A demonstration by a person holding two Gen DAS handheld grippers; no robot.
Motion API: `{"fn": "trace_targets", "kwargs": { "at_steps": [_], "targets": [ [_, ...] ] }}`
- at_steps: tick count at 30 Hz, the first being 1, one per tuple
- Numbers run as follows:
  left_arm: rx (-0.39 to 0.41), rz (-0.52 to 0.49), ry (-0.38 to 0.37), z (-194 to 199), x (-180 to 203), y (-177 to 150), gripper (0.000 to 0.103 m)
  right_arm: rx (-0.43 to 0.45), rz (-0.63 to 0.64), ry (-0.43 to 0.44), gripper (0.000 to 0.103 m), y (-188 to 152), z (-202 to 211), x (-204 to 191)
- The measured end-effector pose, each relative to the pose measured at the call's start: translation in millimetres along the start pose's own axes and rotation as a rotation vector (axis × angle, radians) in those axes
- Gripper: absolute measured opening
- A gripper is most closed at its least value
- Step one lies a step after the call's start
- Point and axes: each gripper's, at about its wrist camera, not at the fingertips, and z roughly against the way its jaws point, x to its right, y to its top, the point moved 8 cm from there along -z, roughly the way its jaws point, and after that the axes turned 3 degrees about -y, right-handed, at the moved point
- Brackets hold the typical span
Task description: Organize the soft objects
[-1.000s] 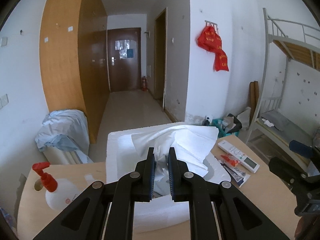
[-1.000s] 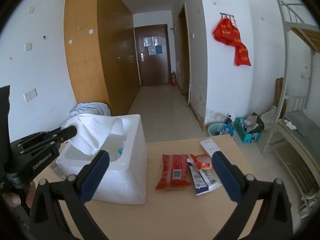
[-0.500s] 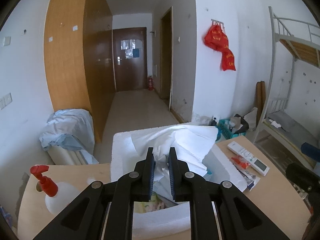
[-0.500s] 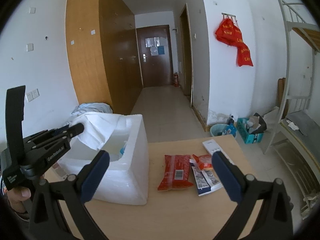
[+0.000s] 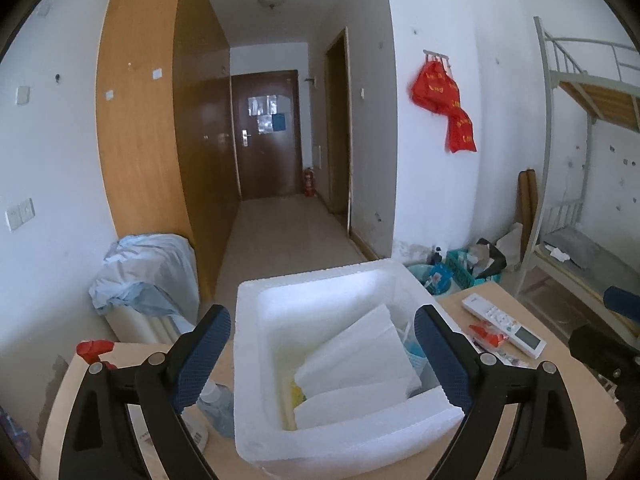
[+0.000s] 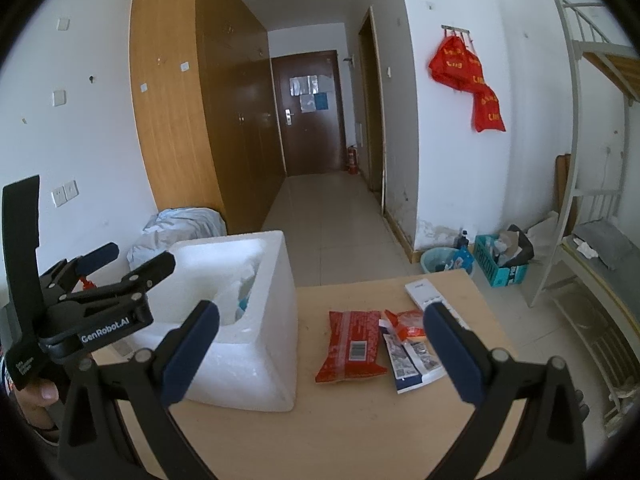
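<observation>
With both jaws spread, the white folded cloth (image 5: 356, 356) lies tilted in the white foam box (image 5: 320, 452) and may spring out.

- This is a dormitory room: a white metal bunk bed (image 6: 592, 216) stands at 3 o'clock.
- A tall wooden wardrobe (image 6: 200, 120) lines the wall at 10 o'clock.
- A short corridor leads to a dark entrance door (image 6: 310, 112) at 12 o'clock, with a fire extinguisher (image 6: 352, 160) beside it.
- Red bags (image 6: 468, 76) hang on wall hooks at 1 o'clock.
</observation>
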Motion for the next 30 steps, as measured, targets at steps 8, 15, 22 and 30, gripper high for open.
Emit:
{"fn": "trace_targets", "kwargs": {
  "at_steps": [8, 15, 22, 30],
  "targets": [
    [0.001, 0.017, 0.007, 1, -3, 2, 0.094, -0.001, 0.005, 0.002, 0.103, 2, 1, -3],
    [0.008, 0.004, 0.037, 12, -6, 4, 0.094, -0.003, 0.014, 0.022, 0.103, 2, 3, -10],
    [0.022, 0.028, 0.088, 41, -35, 3, 0.094, 0.004, 0.03, 0.074, 0.103, 4, 6, -32],
    [0.033, 0.095, 0.159, 74, -76, -5, 0.094, 0.001, 0.075, 0.162, 0.103, 5, 10, -72]
  ]
}}
